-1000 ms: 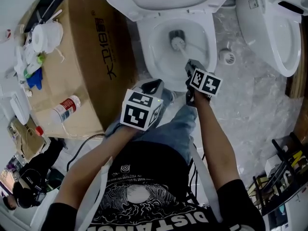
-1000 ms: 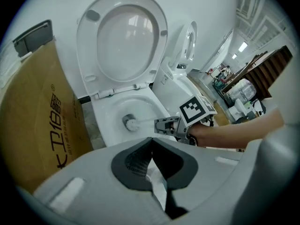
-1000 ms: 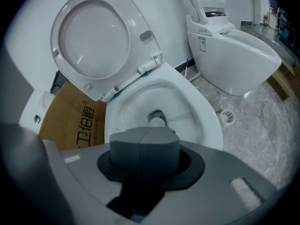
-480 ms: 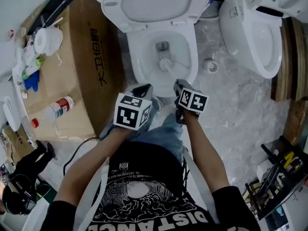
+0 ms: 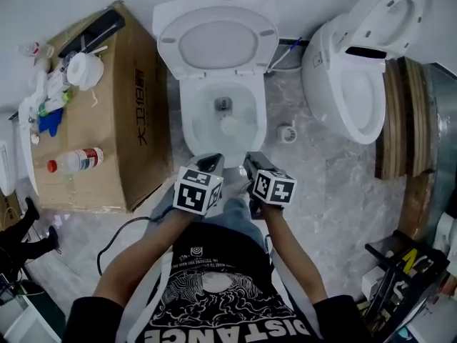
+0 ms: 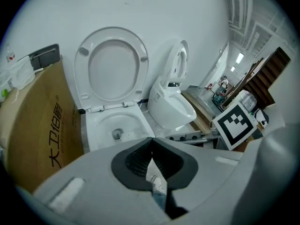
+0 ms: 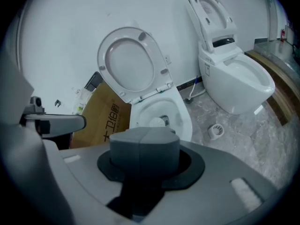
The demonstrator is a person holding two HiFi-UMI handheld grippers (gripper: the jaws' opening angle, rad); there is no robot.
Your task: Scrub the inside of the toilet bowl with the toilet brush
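Toilet brush (image 5: pixel 228 126) has its white head down inside the toilet bowl (image 5: pixel 191 123), near the drain hole, straight ahead of you. At your far left stands a cardboard box (image 5: pixel 121 120) pushed against the bowl's side, with a clear bottle (image 5: pixel 75 161) with a red cap lying on its top among other small clutter. The seat (image 5: pixel 218 45) is tipped up against the wall behind the bowl. Your left gripper (image 5: pixel 208 161) hovers at the bowl's front rim with its jaw tips pressed together and nothing between them. Just beside it, your right gripper (image 5: pixel 249 164) points into the bowl, its pads closed tight; in the right gripper view the brush head sits directly past them, so it grips the brush by the handle, though the handle itself barely shows. Right of the bowl a small round floor drain (image 5: pixel 286 131) lies on the marbled floor (image 5: pixel 321 191). Further right a second toilet (image 5: pixel 357 84) stands with its lid raised, and wooden boards (image 5: pixel 407 120) lie beyond it.
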